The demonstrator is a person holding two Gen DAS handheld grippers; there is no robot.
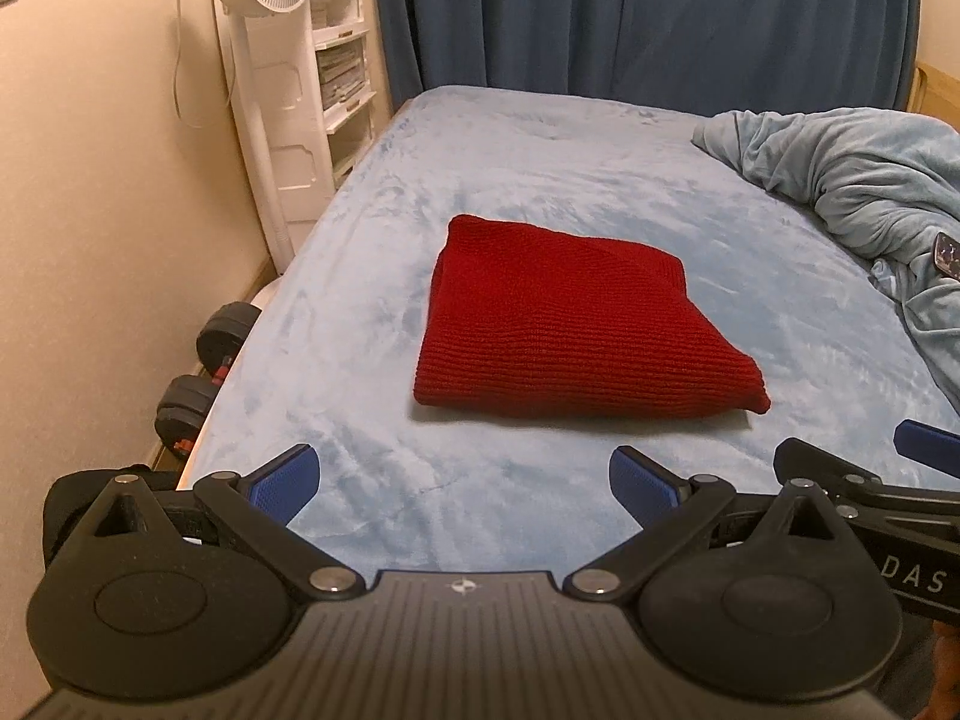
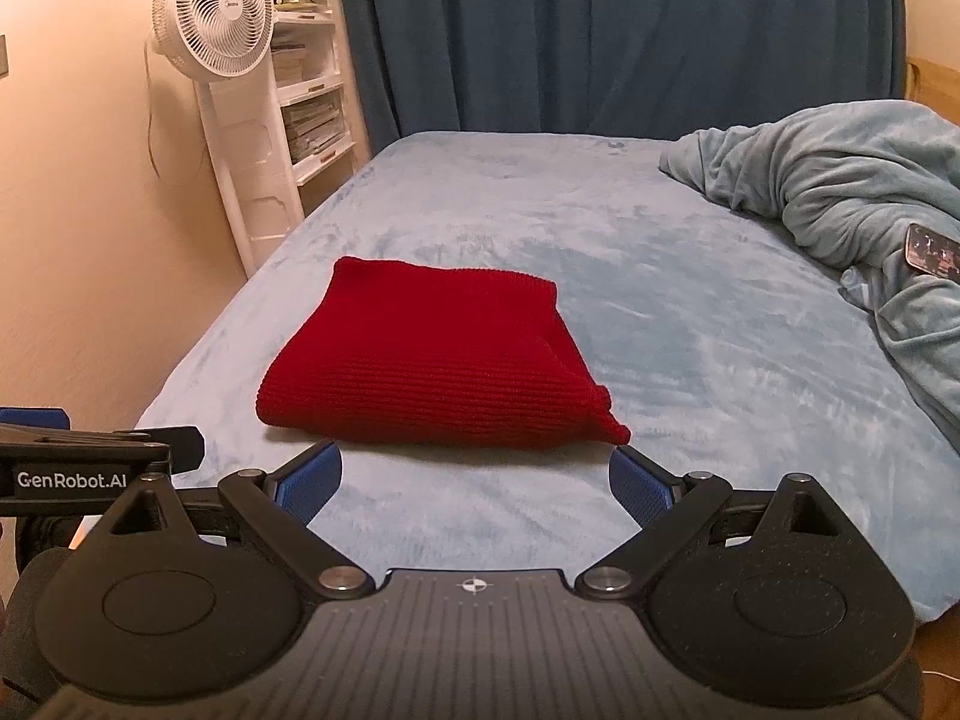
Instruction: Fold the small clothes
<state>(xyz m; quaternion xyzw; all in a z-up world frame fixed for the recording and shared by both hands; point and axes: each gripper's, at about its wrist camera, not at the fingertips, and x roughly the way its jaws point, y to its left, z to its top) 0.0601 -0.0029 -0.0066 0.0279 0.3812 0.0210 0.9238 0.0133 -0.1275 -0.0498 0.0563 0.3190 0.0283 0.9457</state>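
Observation:
A red knitted garment (image 1: 570,324) lies folded into a neat rectangle on the light blue bed sheet (image 1: 540,168). The right wrist view shows the same red garment (image 2: 432,360) just beyond my fingers. My left gripper (image 1: 465,483) hovers open over the sheet, short of the garment's near edge, holding nothing. My right gripper (image 2: 477,480) is open too, its blue pads (image 2: 639,489) close to the garment's front edge without touching. Part of the right gripper (image 1: 870,480) shows at the right edge of the left wrist view.
A rumpled blue blanket (image 2: 840,180) with a phone (image 2: 933,255) on it fills the bed's right side. A white standing fan (image 2: 210,24) and shelves (image 2: 306,78) stand at the far left, by dark blue curtains (image 2: 600,30). Dumbbells (image 1: 204,366) lie on the floor left of the bed.

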